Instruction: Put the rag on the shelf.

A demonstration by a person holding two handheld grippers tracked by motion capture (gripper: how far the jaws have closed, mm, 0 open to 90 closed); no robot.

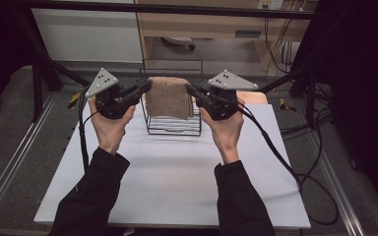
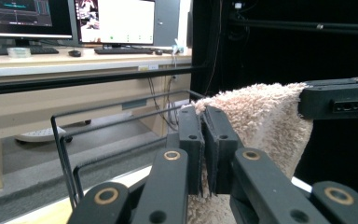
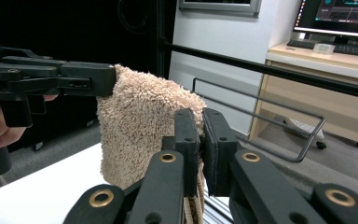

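One soft towel, pinched at both top corners above the wire rack.

High view: one tan towel (image 1: 168, 97) hangs limp between left gripper (image 1: 145, 88) and right gripper (image 1: 191, 90), over one wire rack (image 1: 173, 125) near the table's (image 1: 177, 187) far edge. Left gripper view: its jaws pinch the terry towel (image 2: 261, 116); light, floppy, unlikely to slip. Right gripper view: jaws pinch the other corner of the towel (image 3: 140, 126); its corners look the best hold.

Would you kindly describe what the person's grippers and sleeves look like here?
Both the left gripper and the right gripper are black, each topped by a grey three-cornered plate with small white dots, and each trails a black cable. Brass-coloured pivot rings mark the jaw linkages. The person wears long black sleeves.
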